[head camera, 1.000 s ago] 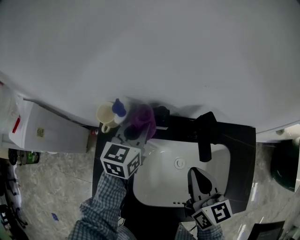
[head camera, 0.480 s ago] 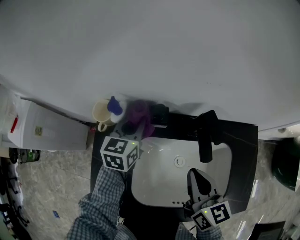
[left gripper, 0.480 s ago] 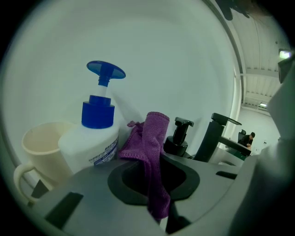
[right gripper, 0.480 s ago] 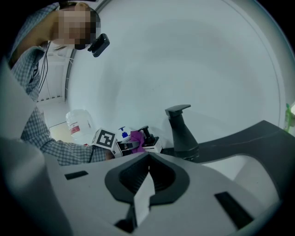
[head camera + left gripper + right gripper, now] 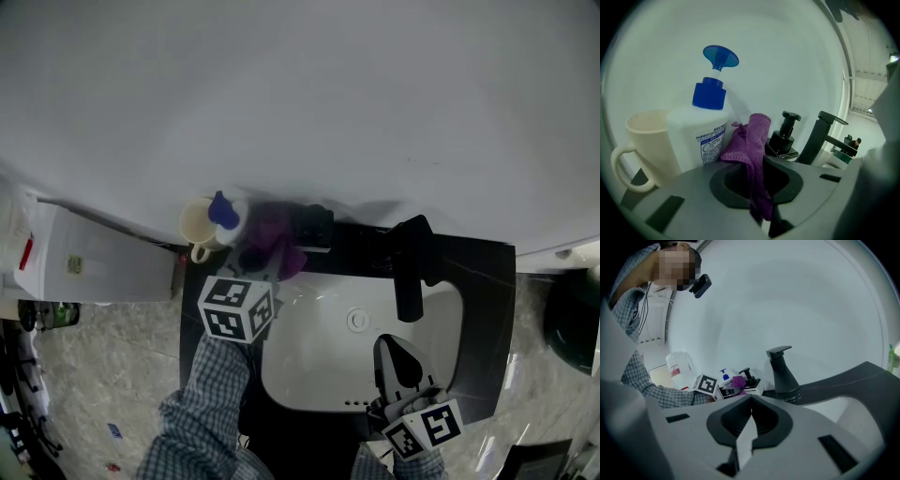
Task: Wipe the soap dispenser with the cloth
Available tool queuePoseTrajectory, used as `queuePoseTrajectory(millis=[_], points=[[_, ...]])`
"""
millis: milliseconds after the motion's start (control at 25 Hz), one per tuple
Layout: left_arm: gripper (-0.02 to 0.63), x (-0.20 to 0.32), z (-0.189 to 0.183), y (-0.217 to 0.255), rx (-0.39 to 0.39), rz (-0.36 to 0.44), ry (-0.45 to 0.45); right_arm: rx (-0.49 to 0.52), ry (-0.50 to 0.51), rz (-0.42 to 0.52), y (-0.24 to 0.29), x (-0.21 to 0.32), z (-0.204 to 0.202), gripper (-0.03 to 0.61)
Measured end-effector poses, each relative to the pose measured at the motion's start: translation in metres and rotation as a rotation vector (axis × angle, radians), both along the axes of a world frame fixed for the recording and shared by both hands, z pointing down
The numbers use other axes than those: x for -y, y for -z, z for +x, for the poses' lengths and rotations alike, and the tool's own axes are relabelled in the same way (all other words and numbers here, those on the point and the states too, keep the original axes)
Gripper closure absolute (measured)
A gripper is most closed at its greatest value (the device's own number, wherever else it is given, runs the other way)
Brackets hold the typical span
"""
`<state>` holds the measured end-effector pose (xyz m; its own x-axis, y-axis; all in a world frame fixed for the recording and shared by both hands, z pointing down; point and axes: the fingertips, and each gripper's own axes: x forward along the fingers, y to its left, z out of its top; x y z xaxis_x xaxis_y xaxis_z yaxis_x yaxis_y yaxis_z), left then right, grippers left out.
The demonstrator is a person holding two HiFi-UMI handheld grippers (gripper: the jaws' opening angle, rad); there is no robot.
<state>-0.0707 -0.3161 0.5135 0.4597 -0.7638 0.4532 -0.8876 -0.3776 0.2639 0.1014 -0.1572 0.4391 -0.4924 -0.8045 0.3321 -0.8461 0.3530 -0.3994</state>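
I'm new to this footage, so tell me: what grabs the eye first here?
The purple cloth stands out most, pinched in the left gripper beside a white bottle with a blue pump and a cream mug. Just right of it stands the black soap dispenser, and the right gripper hangs shut over the white sink.

The white pump bottle (image 5: 693,136) bears a label too blurred to read.
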Motion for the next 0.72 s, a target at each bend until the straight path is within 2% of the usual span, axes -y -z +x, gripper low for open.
queuePoseTrajectory(millis=[240,520,720], points=[[0.557,-0.018,0.000,0.023,-0.048,0.005,0.002,0.009,0.001,0.006,0.003,0.001,-0.003,0.560],[0.557,-0.033,0.004,0.077,0.010,0.130,-0.062,0.016,0.012,0.022,0.012,0.004,-0.004,0.560],[0.557,-0.026,0.012,0.106,0.124,0.253,-0.128,0.020,0.007,0.026,0.014,0.003,-0.003,0.560]])
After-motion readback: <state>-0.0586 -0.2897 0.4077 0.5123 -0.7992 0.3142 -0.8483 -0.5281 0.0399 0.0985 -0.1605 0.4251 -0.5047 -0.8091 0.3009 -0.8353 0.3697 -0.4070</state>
